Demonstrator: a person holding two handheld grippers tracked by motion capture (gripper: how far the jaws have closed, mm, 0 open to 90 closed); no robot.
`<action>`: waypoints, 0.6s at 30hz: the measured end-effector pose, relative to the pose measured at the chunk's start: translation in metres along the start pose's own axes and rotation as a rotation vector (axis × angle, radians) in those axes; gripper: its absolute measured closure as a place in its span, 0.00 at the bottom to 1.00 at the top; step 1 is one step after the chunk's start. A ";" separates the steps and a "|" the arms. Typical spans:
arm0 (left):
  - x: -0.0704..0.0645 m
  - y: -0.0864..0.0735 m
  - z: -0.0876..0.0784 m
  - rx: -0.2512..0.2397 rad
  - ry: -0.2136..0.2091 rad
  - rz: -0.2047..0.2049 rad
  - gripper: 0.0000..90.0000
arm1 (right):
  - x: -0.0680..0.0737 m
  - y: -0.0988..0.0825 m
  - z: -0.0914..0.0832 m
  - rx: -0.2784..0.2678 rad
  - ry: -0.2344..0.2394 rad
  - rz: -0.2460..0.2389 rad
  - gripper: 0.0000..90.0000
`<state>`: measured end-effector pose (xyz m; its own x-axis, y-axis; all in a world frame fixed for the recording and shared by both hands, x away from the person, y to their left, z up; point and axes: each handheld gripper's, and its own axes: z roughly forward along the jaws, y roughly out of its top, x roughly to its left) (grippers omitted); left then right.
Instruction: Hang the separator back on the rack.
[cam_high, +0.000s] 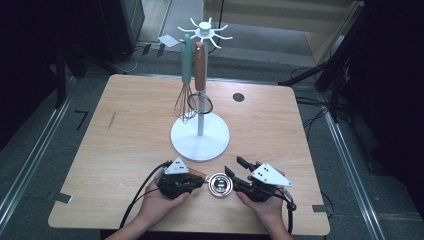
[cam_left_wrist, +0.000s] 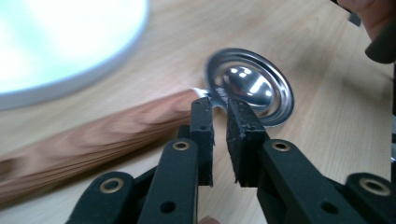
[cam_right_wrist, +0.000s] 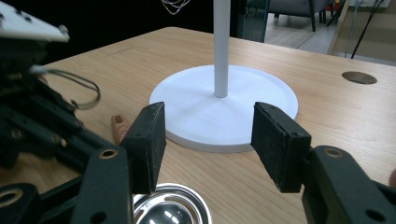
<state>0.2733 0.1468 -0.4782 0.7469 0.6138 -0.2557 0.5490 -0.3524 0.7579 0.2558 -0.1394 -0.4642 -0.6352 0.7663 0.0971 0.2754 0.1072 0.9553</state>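
- Ladle (cam_high: 219, 184): shiny metal bowl with a flat rim, wooden handle (cam_left_wrist: 88, 140). Lies on the table (cam_high: 120, 130) just in front of the stand's white base (cam_high: 200, 137), between the two grippers.
- In the left gripper view the bowl (cam_left_wrist: 252, 88) mirrors bright light; the handle runs off towards the lower left, grain blurred.
- Left gripper (cam_high: 197, 181): jaws nearly closed, a narrow slit between the pads. Their tips sit over the neck where handle meets bowl; whether the pads press on it I cannot tell.
- Right gripper (cam_high: 231, 181): jaws about half open, nothing between them. In the right gripper view the ladle bowl (cam_right_wrist: 170, 207) lies just below and before the jaws, cut off by the frame's bottom edge.
- Stand: white pole (cam_high: 200, 107) rising from the base, hooked crown on top. A whisk (cam_high: 186, 75) with a pale green handle and a small strainer (cam_high: 200, 85) with a brown handle hang from it, side by side.
- Dark round cap (cam_high: 238, 97) in the tabletop, right of the pole.
- Ladle handle in the high view is mostly hidden under the left gripper.
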 end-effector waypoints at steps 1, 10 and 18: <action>0.005 -0.001 -0.007 -0.008 0.012 -0.005 0.97 | 0.000 0.000 0.001 0.002 0.003 -0.002 0.51; 0.069 -0.014 -0.048 -0.039 0.191 -0.129 1.00 | 0.002 0.000 0.003 0.014 0.014 -0.002 0.51; 0.083 -0.016 -0.033 0.010 0.213 -0.188 1.00 | 0.002 -0.001 0.004 0.015 0.020 0.007 0.52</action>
<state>0.3144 0.2268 -0.4918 0.5366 0.8034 -0.2581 0.6749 -0.2249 0.7028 0.2572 -0.1359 -0.4665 -0.6474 0.7543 0.1090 0.2902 0.1118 0.9504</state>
